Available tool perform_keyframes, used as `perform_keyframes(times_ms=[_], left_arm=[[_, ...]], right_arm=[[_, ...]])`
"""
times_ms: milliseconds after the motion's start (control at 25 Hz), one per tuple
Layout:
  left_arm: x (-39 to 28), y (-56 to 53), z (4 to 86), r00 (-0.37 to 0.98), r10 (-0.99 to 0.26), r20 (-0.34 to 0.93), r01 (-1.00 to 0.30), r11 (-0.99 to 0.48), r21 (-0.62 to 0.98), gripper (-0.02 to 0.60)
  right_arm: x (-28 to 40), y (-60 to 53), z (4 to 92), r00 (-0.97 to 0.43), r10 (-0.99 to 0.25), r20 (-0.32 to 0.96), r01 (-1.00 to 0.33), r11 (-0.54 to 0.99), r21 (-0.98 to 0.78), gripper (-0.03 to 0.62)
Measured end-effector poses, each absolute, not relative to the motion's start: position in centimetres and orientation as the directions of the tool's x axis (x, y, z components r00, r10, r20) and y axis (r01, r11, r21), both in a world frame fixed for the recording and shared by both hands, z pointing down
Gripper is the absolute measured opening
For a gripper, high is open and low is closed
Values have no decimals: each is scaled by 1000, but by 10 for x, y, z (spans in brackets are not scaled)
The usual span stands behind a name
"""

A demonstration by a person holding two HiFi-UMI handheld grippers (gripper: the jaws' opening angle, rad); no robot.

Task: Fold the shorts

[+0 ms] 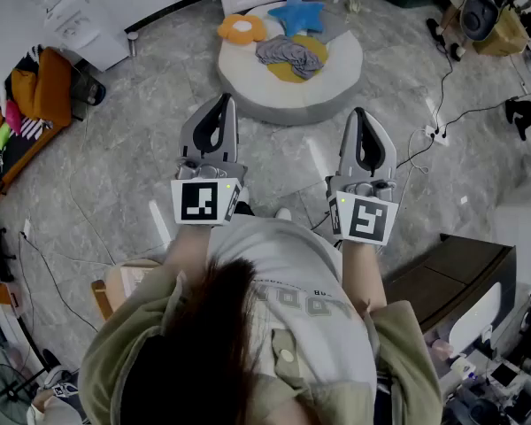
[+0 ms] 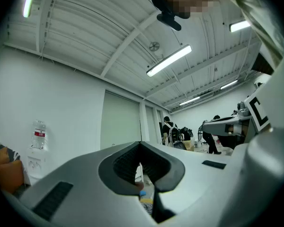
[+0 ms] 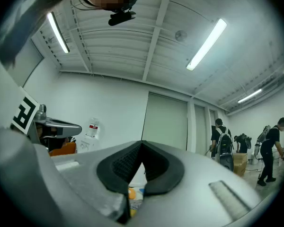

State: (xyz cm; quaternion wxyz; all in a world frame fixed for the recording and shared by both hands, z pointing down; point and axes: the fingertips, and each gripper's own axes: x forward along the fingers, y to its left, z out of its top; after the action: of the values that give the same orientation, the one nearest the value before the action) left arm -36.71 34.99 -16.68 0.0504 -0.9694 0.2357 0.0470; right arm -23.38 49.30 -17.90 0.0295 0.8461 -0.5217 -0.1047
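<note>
The grey shorts [image 1: 290,53] lie crumpled on a round white platform [image 1: 283,104] on the floor ahead of me, partly over a yellow cloth [image 1: 294,71]. I hold both grippers side by side at chest height, short of the platform and well above it. The left gripper [image 1: 223,101] is shut with nothing between its jaws, and so is the right gripper [image 1: 361,113]. In the left gripper view the left gripper [image 2: 140,144] points about level into the room, its jaws meeting at the tip. The right gripper [image 3: 142,144] looks the same in the right gripper view.
An orange plush [image 1: 242,29] and a blue star [image 1: 297,14] sit at the platform's far side. A power strip with cables [image 1: 436,133] lies on the floor at right, and a dark cabinet [image 1: 451,273] stands near right. Colourful clothes [image 1: 26,104] pile at left. People [image 3: 222,143] stand in the background.
</note>
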Motion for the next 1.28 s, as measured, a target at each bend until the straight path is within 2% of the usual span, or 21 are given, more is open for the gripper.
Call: perform_keyframes(times_ms=[720, 1120, 1160, 1200, 1280], left_arm=[[-356, 381, -162, 880, -466, -95, -472, -879, -71, 9], [-351, 385, -140, 866, -501, 4, -501, -865, 16, 12], [-350, 387, -139, 869, -495, 7, -496, -868, 22, 45], [-348, 389, -138, 874, -486, 11, -486, -874, 25, 126], [-345, 394, -136, 888, -460, 26, -460, -887, 26, 222]], right_arm=[[-224, 518, -174, 404, -904, -138, -892, -423, 163, -3], [-199, 537, -174, 377, -907, -189, -920, -390, 38, -2], [-197, 537, -172, 364, -913, -185, -926, -375, 31, 28], [-195, 536, -168, 353, -919, -175, -932, -363, 22, 106], [-189, 535, -161, 344, -927, -149, -937, -349, 8, 246]])
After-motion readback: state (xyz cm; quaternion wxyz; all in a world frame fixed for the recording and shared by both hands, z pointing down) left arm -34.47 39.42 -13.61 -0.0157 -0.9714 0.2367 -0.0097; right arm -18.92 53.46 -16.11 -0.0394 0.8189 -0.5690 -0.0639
